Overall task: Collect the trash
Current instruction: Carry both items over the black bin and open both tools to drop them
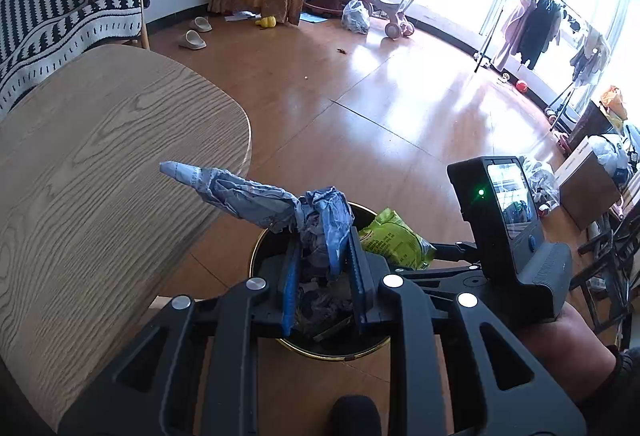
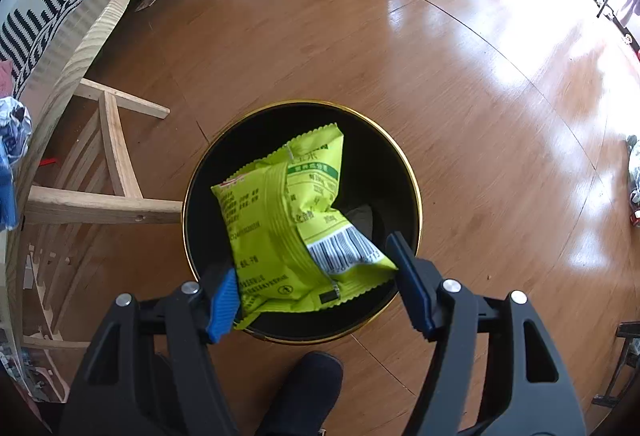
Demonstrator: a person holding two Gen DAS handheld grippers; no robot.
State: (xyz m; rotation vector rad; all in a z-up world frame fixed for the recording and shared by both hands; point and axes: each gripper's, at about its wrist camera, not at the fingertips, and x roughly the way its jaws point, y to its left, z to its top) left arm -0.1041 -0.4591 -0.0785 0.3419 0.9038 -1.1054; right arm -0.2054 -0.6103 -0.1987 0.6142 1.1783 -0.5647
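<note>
Glossy wood floor, oak table

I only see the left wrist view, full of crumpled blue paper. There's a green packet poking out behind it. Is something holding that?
Observer: Yes. The right gripper clamps the green packet by its two side edges.
Operator: Where is it hanging?
Observer: Over the middle of the mouth of the black bin.
Operator: Anything printed on it?
Observer: A barcode faces the right wrist camera.
</note>
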